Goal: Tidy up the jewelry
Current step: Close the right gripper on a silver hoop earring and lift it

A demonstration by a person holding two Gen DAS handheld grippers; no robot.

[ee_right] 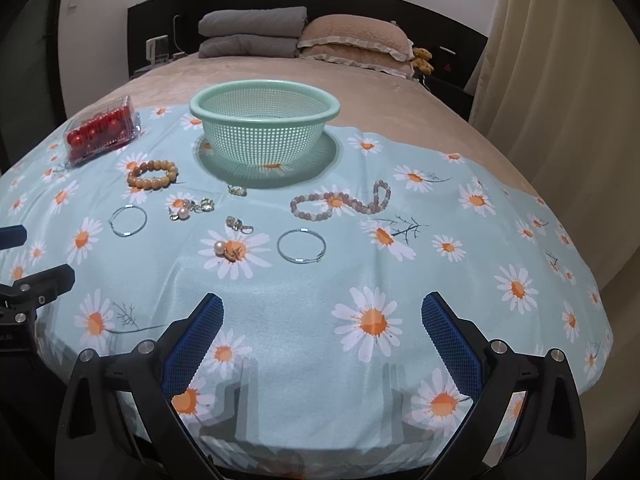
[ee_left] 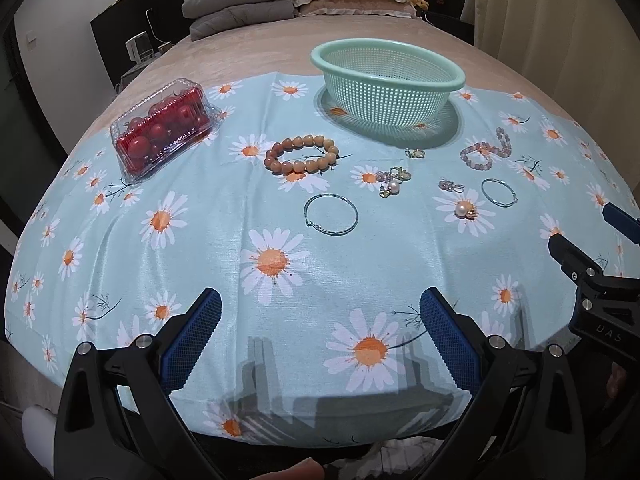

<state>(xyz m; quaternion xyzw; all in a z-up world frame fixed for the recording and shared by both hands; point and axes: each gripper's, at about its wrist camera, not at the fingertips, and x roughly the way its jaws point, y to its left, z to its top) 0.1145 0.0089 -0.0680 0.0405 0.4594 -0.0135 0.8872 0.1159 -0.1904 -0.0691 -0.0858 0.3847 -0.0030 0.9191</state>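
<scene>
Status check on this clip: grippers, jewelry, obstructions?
Left gripper open, right gripper open, both empty. Jewelry on cloth, none visible in green basket. Nothing between grippers and nearest hoop.

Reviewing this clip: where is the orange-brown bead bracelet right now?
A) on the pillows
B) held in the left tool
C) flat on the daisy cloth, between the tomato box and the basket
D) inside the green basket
C: the orange-brown bead bracelet lies flat on the daisy cloth, right of the tomato box and left of the green basket, untouched.
</scene>
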